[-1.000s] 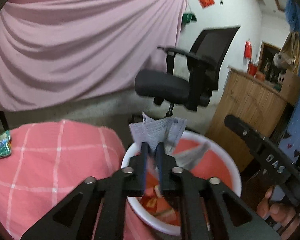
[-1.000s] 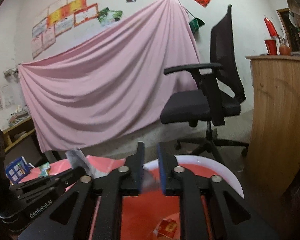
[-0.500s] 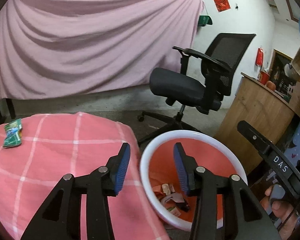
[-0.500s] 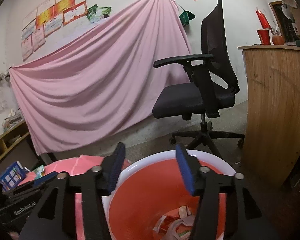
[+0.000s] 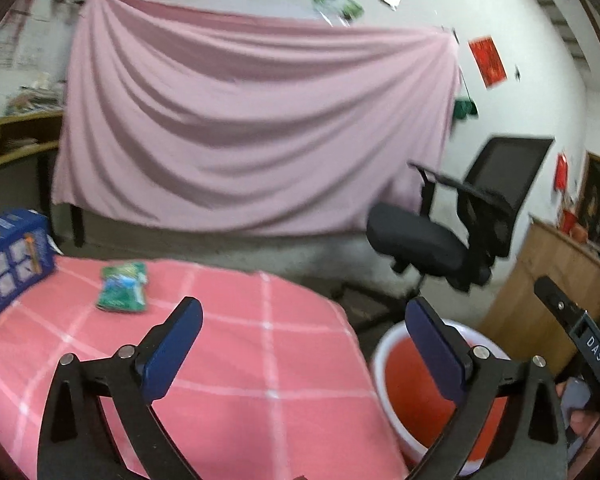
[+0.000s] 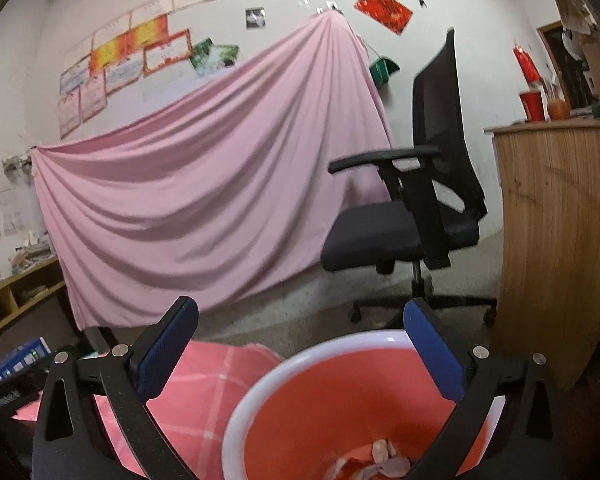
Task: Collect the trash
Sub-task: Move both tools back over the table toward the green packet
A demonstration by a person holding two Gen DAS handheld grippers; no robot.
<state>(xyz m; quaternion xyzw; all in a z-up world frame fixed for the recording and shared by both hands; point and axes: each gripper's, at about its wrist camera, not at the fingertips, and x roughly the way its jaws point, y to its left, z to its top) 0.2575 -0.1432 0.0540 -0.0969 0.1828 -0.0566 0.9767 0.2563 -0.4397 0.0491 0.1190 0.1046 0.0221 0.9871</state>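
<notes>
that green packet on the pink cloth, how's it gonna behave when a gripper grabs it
The green packet lies flat and looks crinkled, so it is probably a thin wrapper: light and floppy, likely to bend between the pads rather than hold shape. Lying low on the soft checked tablecloth, it may slide or bunch the cloth if pushed. The view is blurred, so whether it is slippery cannot be judged.

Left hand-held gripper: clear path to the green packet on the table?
Probably yes. The left hand-held gripper is open and empty, with only bare pink cloth between it and the green packet.
</notes>
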